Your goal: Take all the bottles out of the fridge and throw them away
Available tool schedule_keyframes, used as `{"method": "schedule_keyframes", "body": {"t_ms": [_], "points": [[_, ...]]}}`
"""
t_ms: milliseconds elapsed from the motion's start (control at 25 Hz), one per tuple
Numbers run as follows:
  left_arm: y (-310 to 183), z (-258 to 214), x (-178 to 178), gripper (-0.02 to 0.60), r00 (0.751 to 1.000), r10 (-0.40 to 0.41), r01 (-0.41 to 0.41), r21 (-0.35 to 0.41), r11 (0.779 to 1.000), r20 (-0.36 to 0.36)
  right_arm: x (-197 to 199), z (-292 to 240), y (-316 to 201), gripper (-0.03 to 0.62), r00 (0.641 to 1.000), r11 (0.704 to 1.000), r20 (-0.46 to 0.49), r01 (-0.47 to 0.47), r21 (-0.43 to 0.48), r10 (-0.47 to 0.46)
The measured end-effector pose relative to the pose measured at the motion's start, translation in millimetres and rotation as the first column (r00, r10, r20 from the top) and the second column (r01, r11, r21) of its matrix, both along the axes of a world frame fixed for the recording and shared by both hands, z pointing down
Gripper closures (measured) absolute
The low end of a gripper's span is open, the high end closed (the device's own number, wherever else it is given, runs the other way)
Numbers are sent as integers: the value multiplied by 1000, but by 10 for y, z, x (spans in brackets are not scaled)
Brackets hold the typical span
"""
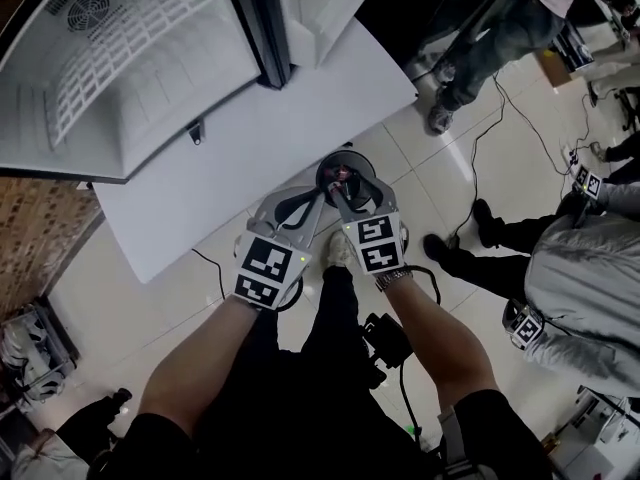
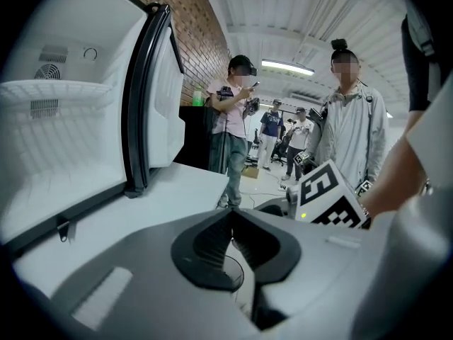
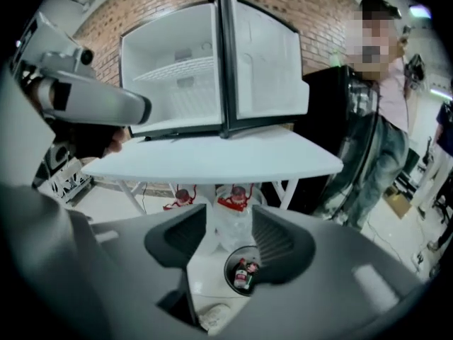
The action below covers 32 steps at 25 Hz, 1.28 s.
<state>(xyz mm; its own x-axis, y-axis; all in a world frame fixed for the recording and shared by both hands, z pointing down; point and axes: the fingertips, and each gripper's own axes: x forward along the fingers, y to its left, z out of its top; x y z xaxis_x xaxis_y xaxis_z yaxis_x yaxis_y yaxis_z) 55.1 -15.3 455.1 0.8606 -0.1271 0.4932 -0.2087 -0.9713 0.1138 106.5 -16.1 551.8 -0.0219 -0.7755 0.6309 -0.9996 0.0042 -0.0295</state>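
Observation:
A small round bin (image 1: 328, 168) stands on the floor in front of the white table (image 1: 250, 158). Bottles (image 3: 243, 273) with red labels lie inside it. My right gripper (image 3: 228, 222) hangs right above the bin (image 3: 233, 259), open, with nothing between its pads. My left gripper (image 2: 231, 227) is beside it at the bin's left, its pads meeting at the tips and empty. In the head view both grippers, left (image 1: 312, 206) and right (image 1: 346, 198), point at the bin. The fridge (image 3: 184, 76) on the table has its door open and its shelves bare.
Two large clear jugs with red caps (image 3: 233, 202) sit under the table (image 3: 212, 158). People stand close by on the right (image 1: 590, 288) and beyond the table (image 1: 490, 28). Cables (image 1: 480, 138) run across the tiled floor.

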Motion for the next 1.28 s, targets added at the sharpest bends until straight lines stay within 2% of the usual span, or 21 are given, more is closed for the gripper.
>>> {"method": "schedule_keyframes", "body": {"t_ms": [200, 400, 760, 1280], "points": [[-133, -332, -180, 578, 998, -45, 46, 29, 998, -45, -182, -574, -94, 402, 999, 996, -24, 40, 84, -38], [-301, -707, -418, 578, 990, -98, 105, 73, 992, -99, -484, -1215, -233, 418, 992, 977, -54, 118, 179, -110], [-559, -1370, -982, 578, 963, -184, 217, 157, 964, -198, -1146, -2098, -449, 424, 962, 918, -98, 271, 289, -253], [-705, -1983, -1852, 578, 918, -272, 342, 230, 911, -288, -2045, -2907, -604, 482, 915, 816, -135, 400, 416, -380]]}}
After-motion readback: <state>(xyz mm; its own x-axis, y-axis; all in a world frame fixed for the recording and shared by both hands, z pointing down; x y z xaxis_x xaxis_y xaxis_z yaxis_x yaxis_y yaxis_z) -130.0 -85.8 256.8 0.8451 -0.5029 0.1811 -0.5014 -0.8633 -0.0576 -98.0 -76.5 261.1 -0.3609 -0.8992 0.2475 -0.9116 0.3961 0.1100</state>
